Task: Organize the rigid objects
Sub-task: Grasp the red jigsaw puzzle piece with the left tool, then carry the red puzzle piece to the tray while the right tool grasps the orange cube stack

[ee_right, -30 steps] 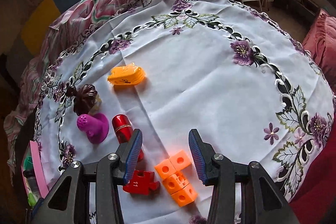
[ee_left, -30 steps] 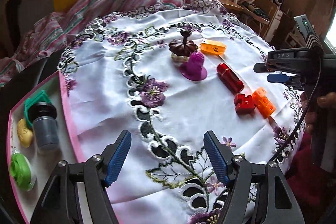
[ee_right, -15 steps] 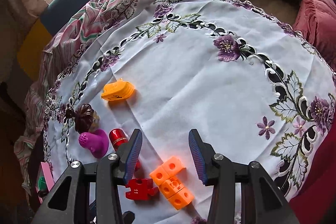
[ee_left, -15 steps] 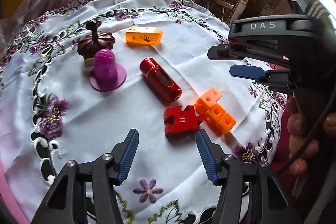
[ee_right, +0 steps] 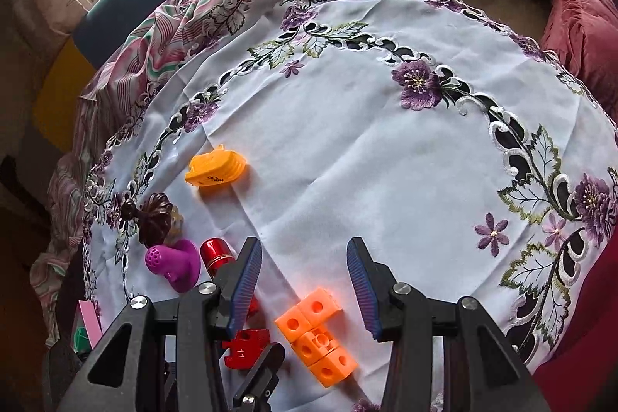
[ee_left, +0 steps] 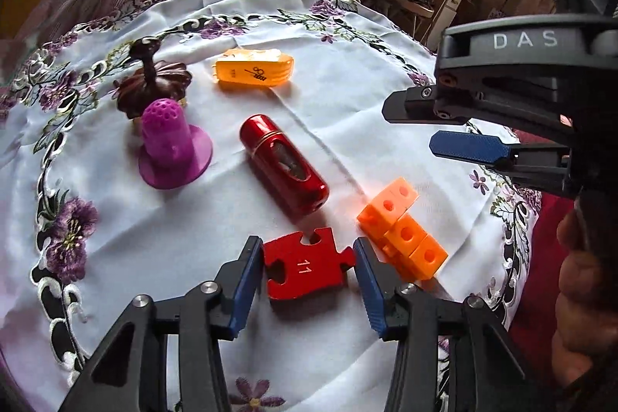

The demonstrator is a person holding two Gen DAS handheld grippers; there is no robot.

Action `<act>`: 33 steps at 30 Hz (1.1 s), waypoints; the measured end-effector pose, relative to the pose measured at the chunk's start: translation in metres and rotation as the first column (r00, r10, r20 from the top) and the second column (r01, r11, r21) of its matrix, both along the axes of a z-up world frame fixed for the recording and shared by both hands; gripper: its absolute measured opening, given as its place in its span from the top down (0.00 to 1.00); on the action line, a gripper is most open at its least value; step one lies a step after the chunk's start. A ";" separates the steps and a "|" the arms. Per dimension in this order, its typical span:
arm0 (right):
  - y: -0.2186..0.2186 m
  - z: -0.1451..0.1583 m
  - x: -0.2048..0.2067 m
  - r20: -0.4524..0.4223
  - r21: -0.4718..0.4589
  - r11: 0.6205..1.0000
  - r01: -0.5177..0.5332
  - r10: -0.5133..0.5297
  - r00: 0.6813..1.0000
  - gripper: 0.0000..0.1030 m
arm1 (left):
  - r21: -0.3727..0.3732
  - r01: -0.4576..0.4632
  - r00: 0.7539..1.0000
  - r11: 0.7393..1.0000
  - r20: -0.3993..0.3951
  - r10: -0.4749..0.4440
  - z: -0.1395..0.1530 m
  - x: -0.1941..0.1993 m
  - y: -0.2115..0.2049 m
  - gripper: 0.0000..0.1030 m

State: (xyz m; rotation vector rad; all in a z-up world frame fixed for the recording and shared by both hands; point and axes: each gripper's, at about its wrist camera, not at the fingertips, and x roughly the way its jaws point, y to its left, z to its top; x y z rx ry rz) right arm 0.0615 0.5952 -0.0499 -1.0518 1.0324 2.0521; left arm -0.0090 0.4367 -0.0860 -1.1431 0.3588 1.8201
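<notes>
A red puzzle piece marked 11 [ee_left: 305,267] lies flat on the white embroidered tablecloth [ee_left: 116,230]. My left gripper [ee_left: 307,282] is open, its blue pads on either side of the piece, close to its edges. Orange linked cubes [ee_left: 401,230] lie just right of it, a red cylinder [ee_left: 284,166] behind it. My right gripper [ee_right: 303,282] is open and empty, hovering above the orange cubes [ee_right: 314,331]; it shows at the right in the left wrist view [ee_left: 467,147]. The puzzle piece also shows in the right wrist view [ee_right: 243,348].
A purple cone on a round base [ee_left: 174,149], a dark brown ornament [ee_left: 152,83] and an orange case [ee_left: 253,68] stand further back. A pink-rimmed tray [ee_right: 87,321] peeks at the table's left edge. A striped cloth [ee_right: 162,25] and chairs lie beyond.
My left gripper has moved forward and down to straddle the red puzzle piece. The right gripper has stayed above the orange cubes, drifting slightly.
</notes>
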 end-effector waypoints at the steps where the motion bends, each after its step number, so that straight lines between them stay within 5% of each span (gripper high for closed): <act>1: -0.001 -0.001 -0.002 0.007 0.001 1.000 -0.010 0.010 1.000 0.55 | 0.000 -0.013 1.000 1.000 -0.002 0.013 0.000 -0.001 -0.007 0.53; 12: -0.011 -0.012 -0.013 0.086 -0.017 0.997 -0.073 0.074 0.994 0.55 | -0.013 -0.130 0.991 0.991 -0.018 0.129 0.004 0.001 -0.086 0.53; 33: -0.059 -0.011 -0.025 0.302 0.045 0.967 -0.249 0.224 0.927 0.55 | 0.113 -0.210 0.974 0.971 -0.065 0.218 0.053 0.009 -0.185 0.53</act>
